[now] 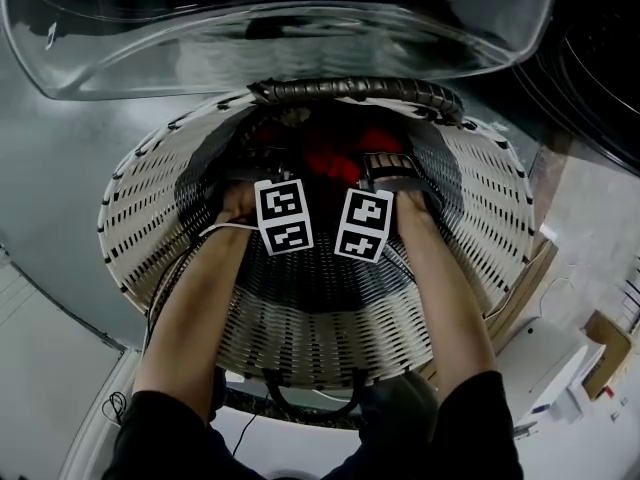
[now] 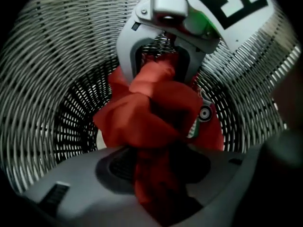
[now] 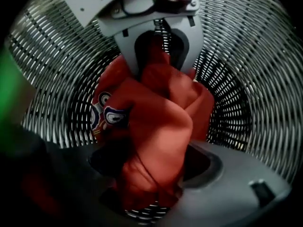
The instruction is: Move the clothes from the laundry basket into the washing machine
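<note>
Pick-up step: the left tongs (image 2: 158, 170) and right tongs (image 3: 152, 173) both clamp one bunched red garment (image 2: 151, 110) at the bottom of the wicker laundry basket (image 1: 300, 330); next, lift it over the rim toward the washing machine door (image 1: 300, 36)

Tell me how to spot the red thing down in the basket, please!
Find the big round white wicker laundry basket just below the washing machine's glass door. Look right down at its bottom, where the left tool and right tool both pinch a crumpled red cloth. It is the only bright red thing there, with a small blue-and-white printed patch.
</note>
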`<state>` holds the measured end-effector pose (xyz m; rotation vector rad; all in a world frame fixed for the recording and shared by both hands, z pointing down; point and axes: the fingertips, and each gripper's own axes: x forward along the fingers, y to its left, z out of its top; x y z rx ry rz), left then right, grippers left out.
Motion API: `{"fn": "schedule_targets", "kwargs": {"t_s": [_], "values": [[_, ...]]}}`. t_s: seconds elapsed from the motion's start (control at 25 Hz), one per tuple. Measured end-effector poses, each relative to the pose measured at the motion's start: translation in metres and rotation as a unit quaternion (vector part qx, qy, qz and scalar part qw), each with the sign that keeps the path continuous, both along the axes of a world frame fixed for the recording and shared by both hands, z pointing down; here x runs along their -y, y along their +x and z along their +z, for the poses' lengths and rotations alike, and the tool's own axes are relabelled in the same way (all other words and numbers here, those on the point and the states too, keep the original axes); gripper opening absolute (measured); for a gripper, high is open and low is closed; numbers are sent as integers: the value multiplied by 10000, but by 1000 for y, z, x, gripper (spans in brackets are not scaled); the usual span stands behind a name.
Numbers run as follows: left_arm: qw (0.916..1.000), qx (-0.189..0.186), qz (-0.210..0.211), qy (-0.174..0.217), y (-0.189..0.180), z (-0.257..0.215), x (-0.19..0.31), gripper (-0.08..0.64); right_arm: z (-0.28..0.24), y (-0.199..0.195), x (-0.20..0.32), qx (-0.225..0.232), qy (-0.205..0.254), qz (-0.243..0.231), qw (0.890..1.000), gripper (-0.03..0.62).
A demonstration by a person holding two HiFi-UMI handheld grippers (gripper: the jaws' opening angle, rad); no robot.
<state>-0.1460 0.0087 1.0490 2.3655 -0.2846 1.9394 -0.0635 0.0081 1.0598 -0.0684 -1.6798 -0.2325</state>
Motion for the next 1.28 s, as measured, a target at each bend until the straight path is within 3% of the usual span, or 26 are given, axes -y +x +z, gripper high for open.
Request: {"fn": "schedule_targets", "kwargs": {"t_s": [0.16, 0.28, 0.36, 0.8, 1.28], "values": [[9999, 65, 103, -54, -1, 3, -7, 141, 2, -1, 0, -36, 135, -26, 9999, 275], [9999, 46, 73, -120, -1, 4, -8, 107, 4, -2, 4, -12, 188, -27, 9998, 188], [9999, 3, 26, -165, -1, 1, -9, 98, 1, -1, 4, 16, 208, -23, 9998, 166], [9990, -163, -401, 101, -7, -77, 1, 91, -76, -8, 12, 465, 505, -1, 9976, 141], [9864, -806, -1399, 323, -7, -209, 3, 91, -217, -3, 21, 1472, 720, 810, 9832, 141]]}}
